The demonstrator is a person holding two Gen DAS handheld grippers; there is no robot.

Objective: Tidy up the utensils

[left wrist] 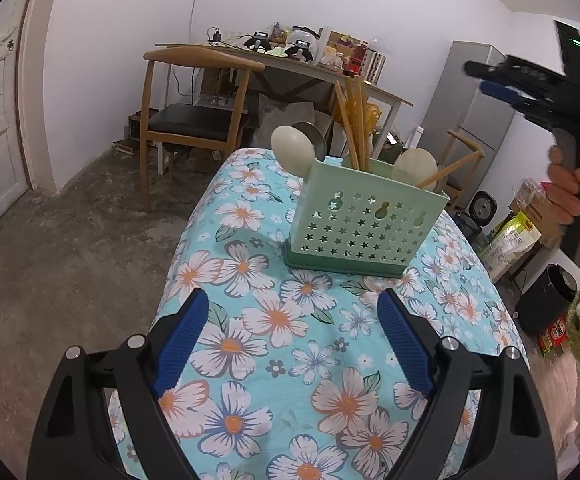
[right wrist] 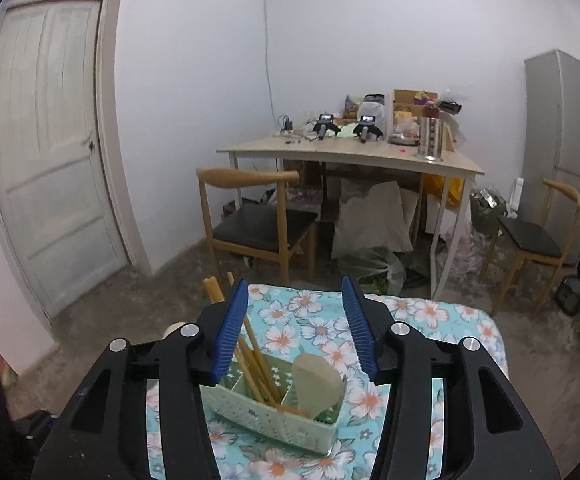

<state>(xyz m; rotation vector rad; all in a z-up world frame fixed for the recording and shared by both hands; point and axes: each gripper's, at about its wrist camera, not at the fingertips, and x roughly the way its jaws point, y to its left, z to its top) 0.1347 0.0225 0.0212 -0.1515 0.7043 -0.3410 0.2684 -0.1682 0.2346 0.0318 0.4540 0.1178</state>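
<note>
I see the pale green utensil holder (left wrist: pixel 364 220) standing upright on the small table (left wrist: pixel 249 320) with the blue flowered cloth, towards its far end. My left gripper (left wrist: pixel 290 344) hovers low over the near part of the cloth, its blue pads spread wide with only fabric between them, nothing held.

The holder has star-shaped holes in its side wall and several compartments. Wooden chopsticks (left wrist: pixel 354 128) stand in a bundle in one compartment, leaning a little, and a pale spoon (left wrist: pixel 292 148) rises at the holder's left end; another pale rounded utensil (left wrist: pixel 414 164) shows at the right end (I cannot tell what kind).

From the right wrist view, my right gripper (right wrist: pixel 296 328) sits above the holder (right wrist: pixel 273 416) looking down into it. Its jaws stand apart and grip nothing. The chopsticks (right wrist: pixel 257 368) pass close beside the left pad, though I cannot tell whether they touch it.

In the left view that same gripper (left wrist: pixel 486 80) is up at the right, held in a hand (left wrist: pixel 574 188).
</note>
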